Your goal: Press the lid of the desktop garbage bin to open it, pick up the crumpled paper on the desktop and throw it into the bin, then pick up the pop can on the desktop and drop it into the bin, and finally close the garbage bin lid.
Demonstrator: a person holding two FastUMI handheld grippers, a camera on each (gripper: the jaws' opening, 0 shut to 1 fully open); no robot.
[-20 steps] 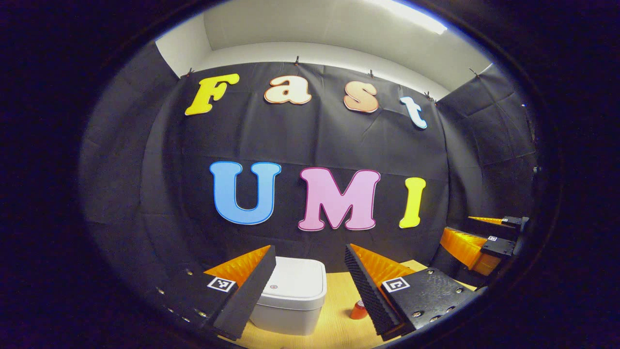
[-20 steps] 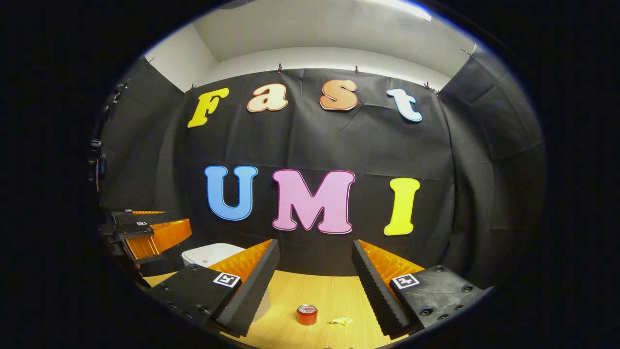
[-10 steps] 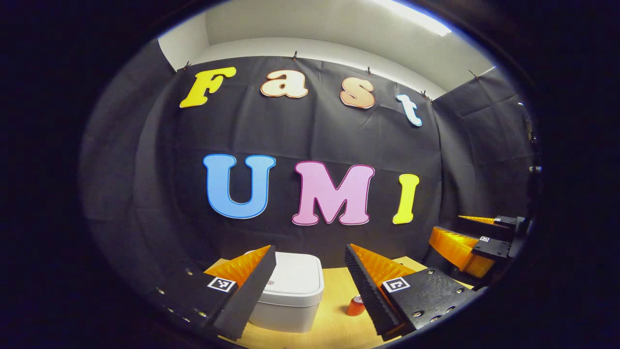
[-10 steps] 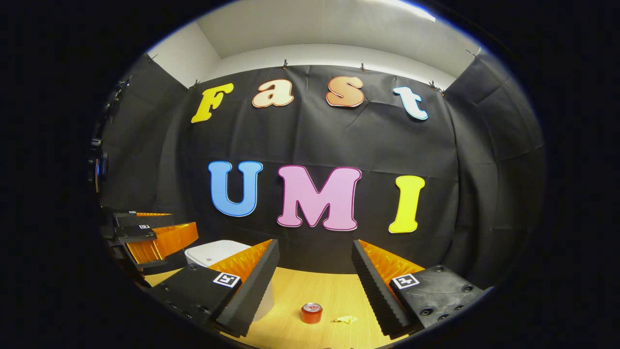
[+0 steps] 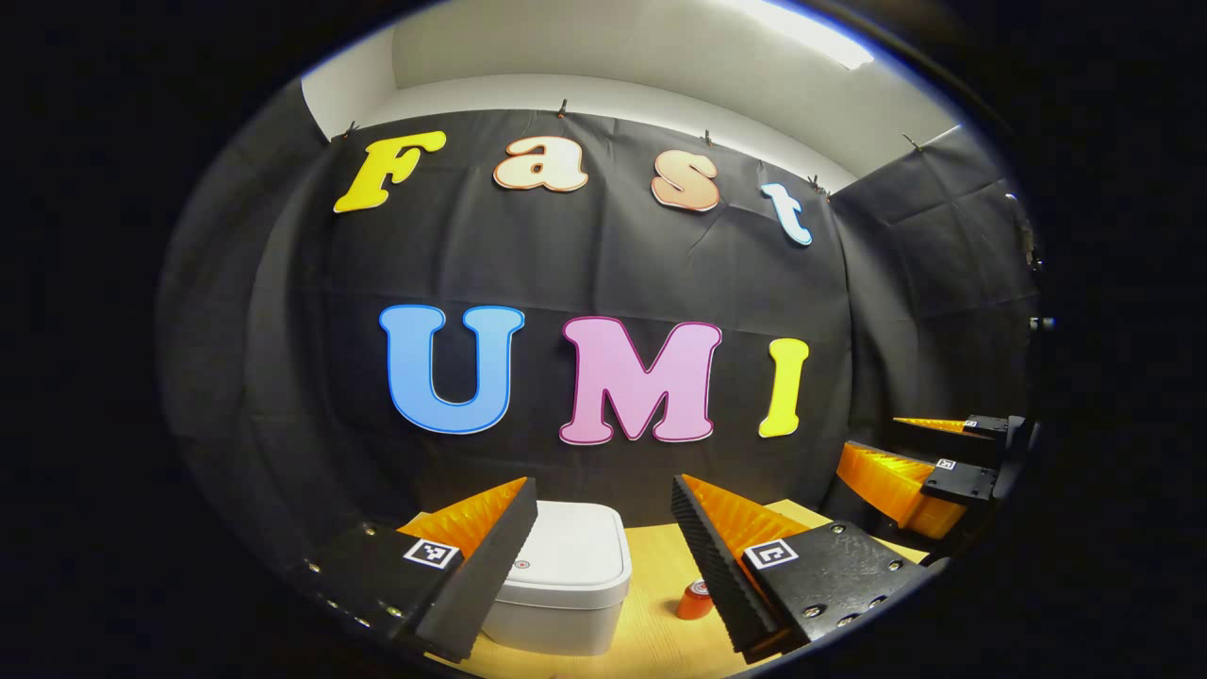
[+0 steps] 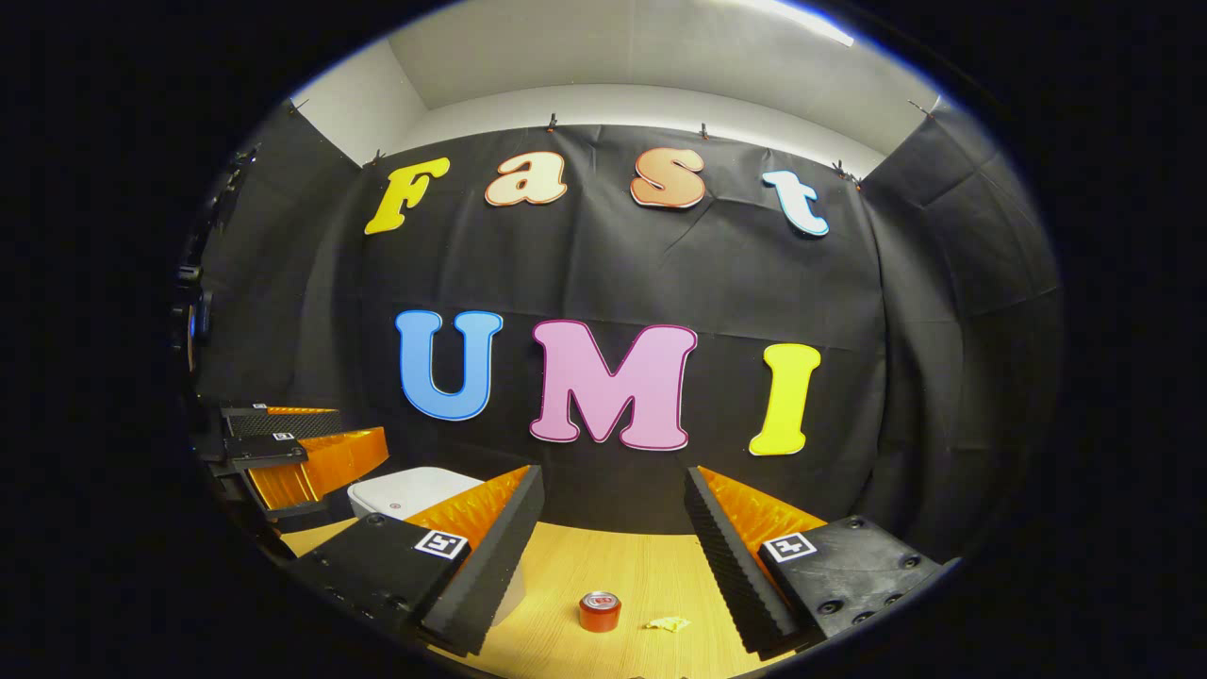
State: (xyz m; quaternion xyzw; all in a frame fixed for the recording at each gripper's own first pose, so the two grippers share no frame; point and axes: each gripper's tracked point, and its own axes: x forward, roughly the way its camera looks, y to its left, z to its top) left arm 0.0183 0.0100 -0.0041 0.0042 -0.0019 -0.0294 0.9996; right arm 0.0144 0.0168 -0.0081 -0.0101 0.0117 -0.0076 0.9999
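While bin (image 5: pixel 566 575) lid's down, both grippers' fingers spread, can (image 6: pixel 600 611) & paper (image 6: pixel 668 623) on desk (image 6: pixel 622 575).

This is a recording booth set up as a staged desk, not a lived-in room: black cloth (image 6: pixel 613 273) is clipped up as walls on three sides, plain white wall (image 6: pixel 603 104) shows above it, and a bare pale wooden desktop (image 6: pixel 622 566) sits under a ceiling strip light (image 5: pixel 801 28).
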